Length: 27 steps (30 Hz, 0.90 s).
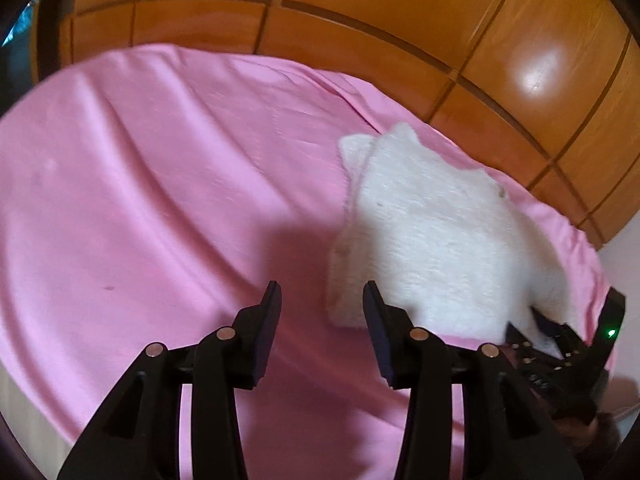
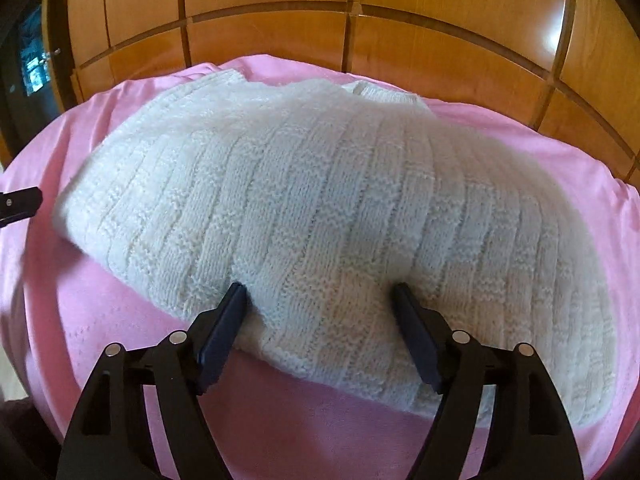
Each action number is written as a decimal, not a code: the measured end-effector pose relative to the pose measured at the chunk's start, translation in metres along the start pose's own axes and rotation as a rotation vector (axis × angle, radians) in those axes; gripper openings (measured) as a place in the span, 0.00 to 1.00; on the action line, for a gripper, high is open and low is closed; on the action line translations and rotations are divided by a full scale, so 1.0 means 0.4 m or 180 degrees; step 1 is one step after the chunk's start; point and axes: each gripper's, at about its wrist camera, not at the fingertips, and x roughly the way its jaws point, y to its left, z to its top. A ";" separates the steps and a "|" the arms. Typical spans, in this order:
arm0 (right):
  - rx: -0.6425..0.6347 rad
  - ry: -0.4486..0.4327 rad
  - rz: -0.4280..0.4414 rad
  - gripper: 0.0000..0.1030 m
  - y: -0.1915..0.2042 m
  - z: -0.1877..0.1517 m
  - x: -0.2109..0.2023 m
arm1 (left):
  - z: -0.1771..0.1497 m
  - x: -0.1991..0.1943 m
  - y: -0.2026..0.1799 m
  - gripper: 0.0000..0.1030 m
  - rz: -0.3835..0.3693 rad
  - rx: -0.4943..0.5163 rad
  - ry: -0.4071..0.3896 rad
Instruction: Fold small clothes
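While the soft white knitted sweater [image 2: 320, 208] lies flat on the pink bed sheet [image 2: 280, 432], both tongs hang over it with nothing in them. The right tongs [image 2: 320, 332] are open wide, and the near edge of the sweater sits in the gap between the two black fingers [image 2: 224, 332], but the pads do not squeeze it. The left tongs [image 1: 322, 340] are about half open over bare pink sheet, with the sweater [image 1: 432, 248] just off to their right side and a little ahead. So the right tongs are the nearer ones; the left tongs would have to go sideways to reach the cloth. In the right wrist view the sweater's long way runs across, from the left edge near the tip of the left tongs [image 2: 20, 204] over to the far right, with the ribbed neck [image 2: 384, 94] at the far side by the brown wooden cupboard doors [image 2: 440, 20]. It looks partly folded, but I cannot be sure.
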 end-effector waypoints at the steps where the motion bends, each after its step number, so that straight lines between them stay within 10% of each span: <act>1: 0.0001 -0.0015 -0.0010 0.72 -0.002 -0.011 -0.006 | 0.000 0.016 -0.014 0.44 -0.0060 0.0019 0.0045; 5: -0.0001 -0.0055 -0.0013 0.73 -0.004 -0.023 -0.009 | -0.010 0.091 -0.061 0.15 0.0007 0.0193 0.0307; 10: -0.0020 0.0002 0.0093 0.77 -0.004 -0.015 -0.038 | -0.007 0.059 -0.069 0.17 0.0079 0.0184 0.0219; 13: 0.0139 -0.0050 0.0316 0.78 -0.030 0.007 -0.087 | 0.032 0.037 -0.059 0.37 -0.0009 0.0144 0.0101; 27: 0.0741 -0.0255 0.0018 0.78 -0.193 0.150 -0.091 | 0.292 0.218 -0.140 0.37 -0.0102 0.0245 0.0229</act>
